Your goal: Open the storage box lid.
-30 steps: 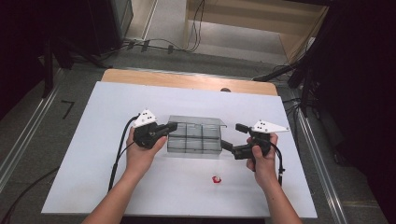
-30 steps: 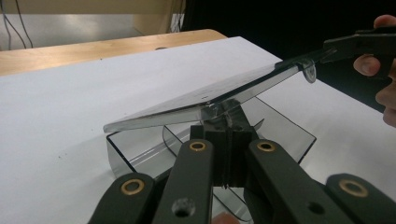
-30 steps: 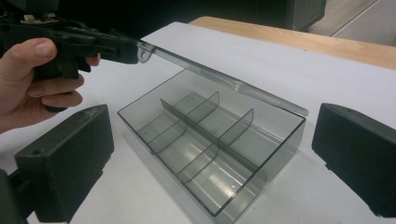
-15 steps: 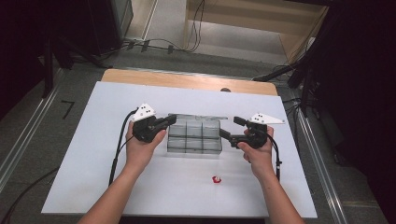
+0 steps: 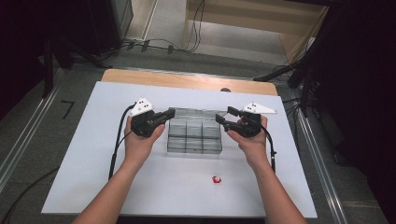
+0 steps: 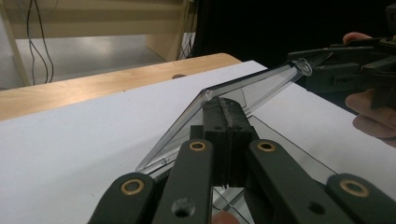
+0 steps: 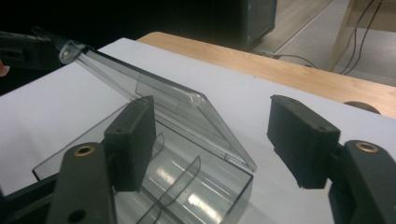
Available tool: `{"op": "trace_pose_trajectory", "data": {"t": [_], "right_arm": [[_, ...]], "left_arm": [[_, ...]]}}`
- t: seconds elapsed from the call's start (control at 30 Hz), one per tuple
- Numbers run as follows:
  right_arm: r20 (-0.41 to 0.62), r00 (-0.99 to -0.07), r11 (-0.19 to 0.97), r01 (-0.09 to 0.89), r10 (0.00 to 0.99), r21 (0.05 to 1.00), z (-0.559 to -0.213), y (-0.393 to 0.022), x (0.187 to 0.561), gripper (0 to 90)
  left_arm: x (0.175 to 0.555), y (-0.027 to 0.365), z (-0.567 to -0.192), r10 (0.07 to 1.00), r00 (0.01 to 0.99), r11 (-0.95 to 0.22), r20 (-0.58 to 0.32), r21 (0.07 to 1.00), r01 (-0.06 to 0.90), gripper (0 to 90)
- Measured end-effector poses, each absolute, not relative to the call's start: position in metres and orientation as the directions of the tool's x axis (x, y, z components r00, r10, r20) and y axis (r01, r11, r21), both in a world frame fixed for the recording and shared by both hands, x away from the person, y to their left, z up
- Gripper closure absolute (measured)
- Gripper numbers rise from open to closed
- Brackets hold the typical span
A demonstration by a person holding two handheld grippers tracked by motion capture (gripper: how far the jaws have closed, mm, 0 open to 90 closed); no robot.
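A clear plastic compartment box (image 5: 194,139) sits mid-table with its hinged lid (image 5: 196,111) tilted up. My left gripper (image 5: 170,113) is shut on the lid's left corner, and in the left gripper view the jaws (image 6: 224,109) pinch the lid (image 6: 252,88) edge. My right gripper (image 5: 224,115) is at the lid's right corner. Its jaws have just been closing. In the right gripper view the lid (image 7: 163,98) corner lies between the pads (image 7: 299,140), which stand apart from it. The box (image 7: 187,186) dividers show below.
A small red piece (image 5: 216,179) lies on the white sheet (image 5: 93,154) in front of the box. A wooden table edge (image 5: 187,80) runs along the far side. Cables (image 5: 116,144) trail from both grippers. Dark floor and stands surround the table.
Both hands have moved farther up the table. The lid has risen with the left gripper. The right gripper has come in to the lid's right corner with its jaws narrower.
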State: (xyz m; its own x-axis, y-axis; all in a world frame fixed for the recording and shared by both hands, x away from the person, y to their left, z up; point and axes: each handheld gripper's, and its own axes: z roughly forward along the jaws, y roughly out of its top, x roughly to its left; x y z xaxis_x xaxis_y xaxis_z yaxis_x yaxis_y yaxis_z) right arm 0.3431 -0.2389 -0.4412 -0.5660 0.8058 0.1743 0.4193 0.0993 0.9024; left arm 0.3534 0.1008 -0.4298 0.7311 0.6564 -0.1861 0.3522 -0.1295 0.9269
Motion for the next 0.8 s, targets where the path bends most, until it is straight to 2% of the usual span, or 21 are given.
{"op": "trace_pose_trajectory", "data": {"t": [0.43,0.53,0.57,0.73,0.8], "right_arm": [[0.157,-0.590,0.111,0.392,0.792,0.913,-0.440,-0.234,0.357,53.2],[0.151,-0.591,0.112,0.384,0.792,0.917,-0.440,-0.236,0.360,56.6],[0.156,-0.587,0.107,0.388,0.795,0.915,-0.440,-0.236,0.361,57.5],[0.160,-0.585,0.100,0.387,0.795,0.917,-0.440,-0.239,0.366,60.6],[0.169,-0.580,0.087,0.388,0.797,0.918,-0.441,-0.239,0.369,61.5]], "left_arm": [[0.359,0.110,-0.427,0.646,0.728,-0.102,-0.232,0.918,0.383,87.9],[0.358,0.113,-0.427,0.642,0.729,-0.100,-0.235,0.918,0.384,82.3],[0.359,0.114,-0.427,0.645,0.727,-0.097,-0.235,0.919,0.383,78.5],[0.367,0.114,-0.432,0.678,0.697,-0.098,-0.234,0.910,0.402,46.1],[0.373,0.112,-0.438,0.688,0.691,-0.115,-0.223,0.906,0.407,36.1]]}}
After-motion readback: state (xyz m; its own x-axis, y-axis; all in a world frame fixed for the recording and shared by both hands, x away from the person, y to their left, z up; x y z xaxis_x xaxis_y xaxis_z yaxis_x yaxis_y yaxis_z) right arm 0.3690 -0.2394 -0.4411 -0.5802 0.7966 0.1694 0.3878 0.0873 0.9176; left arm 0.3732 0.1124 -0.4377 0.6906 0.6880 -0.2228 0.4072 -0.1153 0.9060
